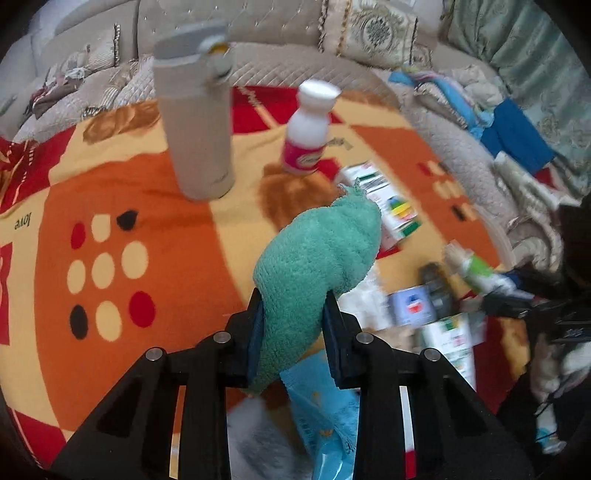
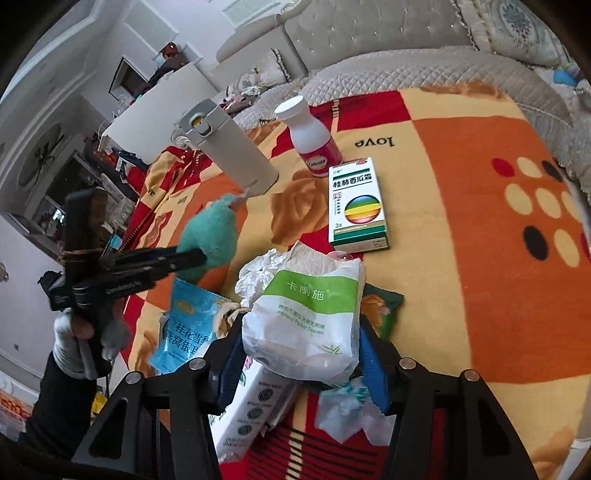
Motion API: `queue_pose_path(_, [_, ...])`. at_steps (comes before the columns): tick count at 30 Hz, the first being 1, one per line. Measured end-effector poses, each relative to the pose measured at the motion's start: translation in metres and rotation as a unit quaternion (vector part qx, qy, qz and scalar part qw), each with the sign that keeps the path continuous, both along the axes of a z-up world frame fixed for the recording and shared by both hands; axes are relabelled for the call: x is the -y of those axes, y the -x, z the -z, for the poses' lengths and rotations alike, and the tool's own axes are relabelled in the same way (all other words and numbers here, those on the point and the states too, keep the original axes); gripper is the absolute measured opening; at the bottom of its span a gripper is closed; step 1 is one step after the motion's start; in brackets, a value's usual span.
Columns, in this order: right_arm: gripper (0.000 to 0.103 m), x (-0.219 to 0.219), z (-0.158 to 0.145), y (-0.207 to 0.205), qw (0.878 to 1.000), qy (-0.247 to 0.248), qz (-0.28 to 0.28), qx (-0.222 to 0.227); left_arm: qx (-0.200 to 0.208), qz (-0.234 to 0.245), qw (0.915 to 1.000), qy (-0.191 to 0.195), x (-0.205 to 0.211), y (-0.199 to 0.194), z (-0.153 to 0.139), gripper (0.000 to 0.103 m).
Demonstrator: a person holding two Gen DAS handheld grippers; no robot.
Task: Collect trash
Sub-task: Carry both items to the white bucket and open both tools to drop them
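I see the flask (image 2: 231, 155) standing on the blanket (image 2: 461, 258), bottle (image 2: 312, 138) just to its right | medicine box (image 2: 358, 206) lying before the bottle | tissue pack (image 2: 306, 325) nearer to me (wrappers around it) | snack packet (image 2: 188, 325) left of the pack | sofa (image 2: 388, 33) behind all.

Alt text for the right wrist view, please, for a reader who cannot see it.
The right gripper is closed on a white and green tissue pack above a trash pile on an orange patterned blanket. At left, the left gripper holds a teal cloth. Behind stand a grey flask, a white bottle and a medicine box.
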State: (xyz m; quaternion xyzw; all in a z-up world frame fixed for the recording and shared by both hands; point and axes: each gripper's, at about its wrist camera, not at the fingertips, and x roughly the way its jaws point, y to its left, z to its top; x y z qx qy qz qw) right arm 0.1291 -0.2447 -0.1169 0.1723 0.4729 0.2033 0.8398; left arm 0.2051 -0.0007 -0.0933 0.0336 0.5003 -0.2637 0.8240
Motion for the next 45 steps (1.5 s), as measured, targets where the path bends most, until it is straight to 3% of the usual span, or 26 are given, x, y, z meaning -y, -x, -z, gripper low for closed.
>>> queue_pose_path(6, [0.054,0.024,-0.014,0.016,0.999,-0.016,0.023,0.022,0.037,0.031,0.9987,0.014,0.041,0.027,-0.043,0.027])
queue_pose_path(16, [0.054,0.113,-0.027,0.056,0.993,0.025,0.107,0.046,0.037,0.095,0.9931,0.058,0.127,0.059,-0.085,0.027])
queue_pose_path(23, [0.054,0.196,-0.006,0.083,0.98,0.052,0.189,0.013,-0.016,0.138,0.9875,0.074,0.233,0.081,-0.067,0.027])
queue_pose_path(29, [0.056,0.256,0.028,0.099,0.968,0.049,0.245,-0.025,-0.046,0.138,0.9862,0.08,0.306,0.09,-0.041,0.03])
queue_pose_path(31, [0.063,0.268,0.037,0.1,0.962,0.052,0.265,-0.03,-0.054,0.141,0.9832,0.102,0.323,0.091,-0.034,0.032])
queue_pose_path(33, [0.085,0.279,0.044,0.102,0.955,0.066,0.287,-0.034,-0.065,0.154,0.9778,0.126,0.335,0.088,-0.029,0.037])
queue_pose_path(36, [0.087,0.292,0.048,0.109,0.949,0.068,0.305,-0.028,-0.082,0.154,0.9726,0.154,0.341,0.085,-0.026,0.047])
queue_pose_path(40, [0.087,0.308,0.059,0.118,0.944,0.048,0.325,-0.043,-0.063,0.145,0.9775,0.14,0.339,0.086,-0.031,0.047])
queue_pose_path(45, [0.087,0.308,0.064,0.123,0.943,0.046,0.325,-0.05,0.007,0.131,0.9891,0.067,0.334,0.096,-0.035,0.047])
